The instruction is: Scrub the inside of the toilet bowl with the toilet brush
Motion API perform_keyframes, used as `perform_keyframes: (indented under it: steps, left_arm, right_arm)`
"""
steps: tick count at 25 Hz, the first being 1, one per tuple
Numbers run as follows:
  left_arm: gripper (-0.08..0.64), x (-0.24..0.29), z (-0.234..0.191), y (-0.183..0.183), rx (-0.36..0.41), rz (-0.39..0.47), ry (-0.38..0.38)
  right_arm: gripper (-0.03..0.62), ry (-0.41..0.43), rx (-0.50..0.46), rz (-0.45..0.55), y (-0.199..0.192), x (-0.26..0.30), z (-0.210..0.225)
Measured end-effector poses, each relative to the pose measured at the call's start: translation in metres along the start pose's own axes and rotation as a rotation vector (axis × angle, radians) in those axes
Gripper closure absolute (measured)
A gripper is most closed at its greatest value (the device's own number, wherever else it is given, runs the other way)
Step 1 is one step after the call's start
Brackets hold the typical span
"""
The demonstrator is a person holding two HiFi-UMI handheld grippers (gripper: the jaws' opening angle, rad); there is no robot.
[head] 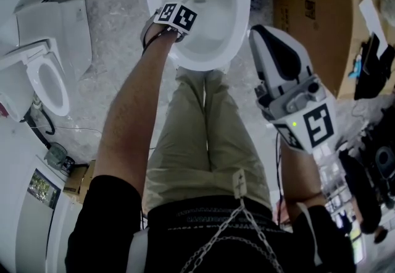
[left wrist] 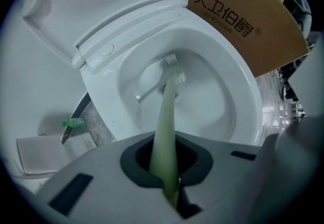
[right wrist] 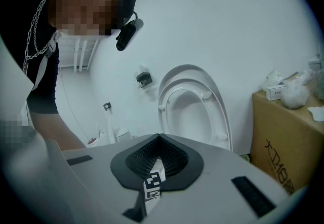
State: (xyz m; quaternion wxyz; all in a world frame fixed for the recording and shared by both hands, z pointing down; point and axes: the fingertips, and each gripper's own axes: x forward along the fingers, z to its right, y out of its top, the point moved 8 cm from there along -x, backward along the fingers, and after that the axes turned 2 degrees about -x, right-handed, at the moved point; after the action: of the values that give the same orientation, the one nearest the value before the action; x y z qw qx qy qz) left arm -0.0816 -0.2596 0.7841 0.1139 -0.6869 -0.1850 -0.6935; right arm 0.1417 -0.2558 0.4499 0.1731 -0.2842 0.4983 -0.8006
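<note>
I am standing over the open white toilet bowl (head: pixel 229 25), with a brown cardboard box (head: pixel 308 12) sitting just beside it on my right. My right hand-held gripper (head: pixel 271 49) is hanging off to the right of the bowl, clenched on nothing. My left hand-held gripper (left wrist: pixel 169 167) is grasping the pale green handle of the toilet brush (left wrist: pixel 166 116), whose white bristled head is reaching down inside the bowl, near the drain opening.

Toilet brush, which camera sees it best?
The left gripper view: the toilet brush runs from the left hand-held gripper, shut on its handle, to bristles inside the toilet bowl. The head view shows only a small glimpse. The right gripper view misses it.
</note>
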Motion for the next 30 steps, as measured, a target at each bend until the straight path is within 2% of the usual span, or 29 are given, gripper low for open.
perform_keyframes:
  steps: [8, 16, 22, 30]
  left_arm:
    - [0.558, 0.005, 0.039, -0.006, 0.096, 0.002, -0.105]
    - [0.558, 0.004, 0.069, -0.02, 0.137, 0.024, -0.192]
    - [0.558, 0.005, 0.088, -0.033, 0.163, -0.01, -0.257]
    - [0.558, 0.01, 0.102, -0.054, 0.228, -0.074, -0.262]
  right_arm:
    - [0.601, -0.002, 0.003, -0.003, -0.007, -0.014, -0.002]
    - [0.601, 0.004, 0.007, -0.004, -0.013, -0.024, -0.008]
    - [0.601, 0.013, 0.003, -0.002, -0.013, -0.03, -0.011]
    - [0.601, 0.033, -0.045, 0.007, -0.015, -0.036, -0.01]
